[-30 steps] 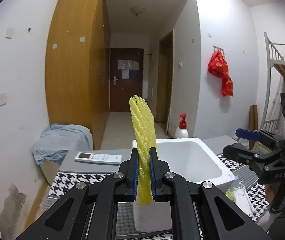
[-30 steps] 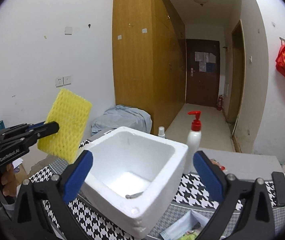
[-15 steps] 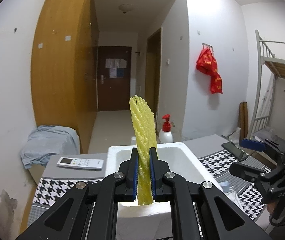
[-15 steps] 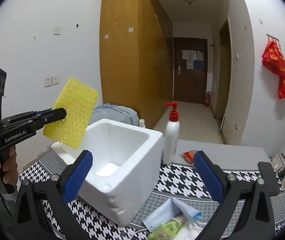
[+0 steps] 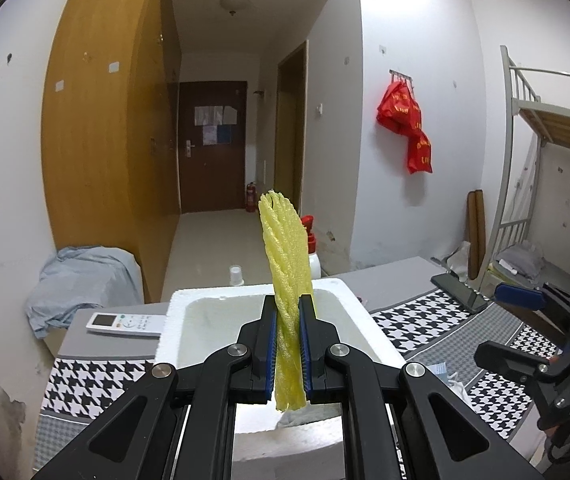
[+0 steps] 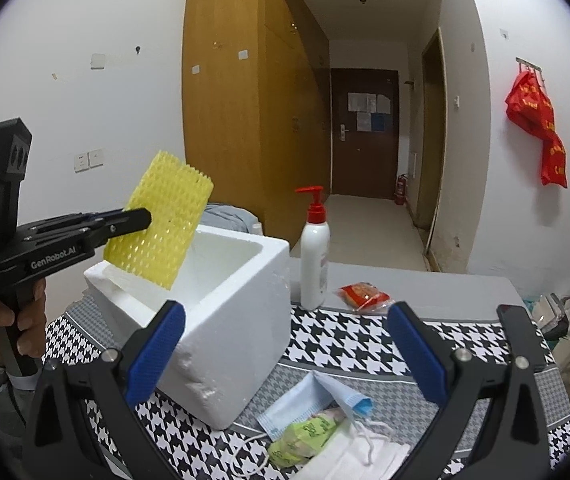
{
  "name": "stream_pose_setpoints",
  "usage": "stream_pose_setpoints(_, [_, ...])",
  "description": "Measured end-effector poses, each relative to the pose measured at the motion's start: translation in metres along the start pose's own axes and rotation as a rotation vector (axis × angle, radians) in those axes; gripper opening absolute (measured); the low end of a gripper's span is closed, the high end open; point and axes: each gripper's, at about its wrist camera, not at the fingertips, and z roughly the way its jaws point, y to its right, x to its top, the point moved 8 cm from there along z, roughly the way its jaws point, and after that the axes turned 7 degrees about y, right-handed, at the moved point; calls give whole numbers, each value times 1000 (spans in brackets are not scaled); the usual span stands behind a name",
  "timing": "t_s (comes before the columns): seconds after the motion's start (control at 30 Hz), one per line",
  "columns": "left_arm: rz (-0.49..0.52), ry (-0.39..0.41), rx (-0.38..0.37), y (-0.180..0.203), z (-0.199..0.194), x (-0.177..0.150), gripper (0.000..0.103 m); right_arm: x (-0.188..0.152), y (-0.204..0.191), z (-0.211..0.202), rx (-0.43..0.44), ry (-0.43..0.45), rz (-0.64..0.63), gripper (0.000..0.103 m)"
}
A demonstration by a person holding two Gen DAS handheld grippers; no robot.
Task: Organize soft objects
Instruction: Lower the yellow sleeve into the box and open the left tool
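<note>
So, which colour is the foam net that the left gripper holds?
Yellow. The foam net shows best in the right wrist view, flat-on, above the white box.

Houndstooth-covered table [image 6: 365, 344], white foam box [image 6: 221, 320], pump bottle [image 6: 314, 256], red snack packet [image 6: 363, 294], face masks [image 6: 325, 404], remote [image 5: 125, 323]

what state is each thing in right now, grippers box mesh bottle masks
left gripper: shut on the yellow foam mesh
yellow foam mesh: held upright above the box's opening
right gripper: open, nothing between its fingers
white foam box: lidless, upright on the houndstooth cloth
pump bottle: upright behind the box
face masks: loose on the cloth
remote control: lying flat
</note>
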Motion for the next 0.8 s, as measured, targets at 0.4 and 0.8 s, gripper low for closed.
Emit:
stream_pose_setpoints(0.4, [-3, -6, 60, -3, 11, -5, 83, -8, 13, -5, -16, -8, 20, 102])
stream_pose_setpoints(0.8, [0, 45, 76, 0, -16, -4, 102, -11, 12, -13, -13, -3, 28, 102])
